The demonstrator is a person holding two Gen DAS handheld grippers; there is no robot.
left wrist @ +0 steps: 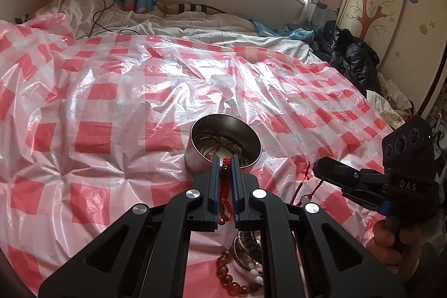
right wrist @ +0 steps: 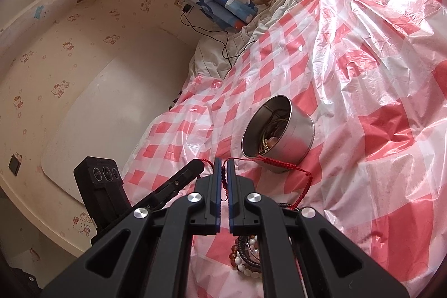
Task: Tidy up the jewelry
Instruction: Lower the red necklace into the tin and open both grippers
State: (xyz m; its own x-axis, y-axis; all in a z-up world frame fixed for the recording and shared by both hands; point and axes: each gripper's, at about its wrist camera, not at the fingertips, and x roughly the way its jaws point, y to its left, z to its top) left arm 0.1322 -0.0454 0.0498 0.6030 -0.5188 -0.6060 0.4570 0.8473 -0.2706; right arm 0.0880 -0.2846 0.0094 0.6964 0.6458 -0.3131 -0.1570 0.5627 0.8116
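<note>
Both grippers, left gripper [left wrist: 225, 158] and right gripper [right wrist: 224, 162], were matte black with blue-edged fingers, silver round screws, and white "DAS" lettering on the right one.

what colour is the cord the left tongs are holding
Red, a braided cord with a dark reddish bead; it shows best in the left wrist view.
</note>
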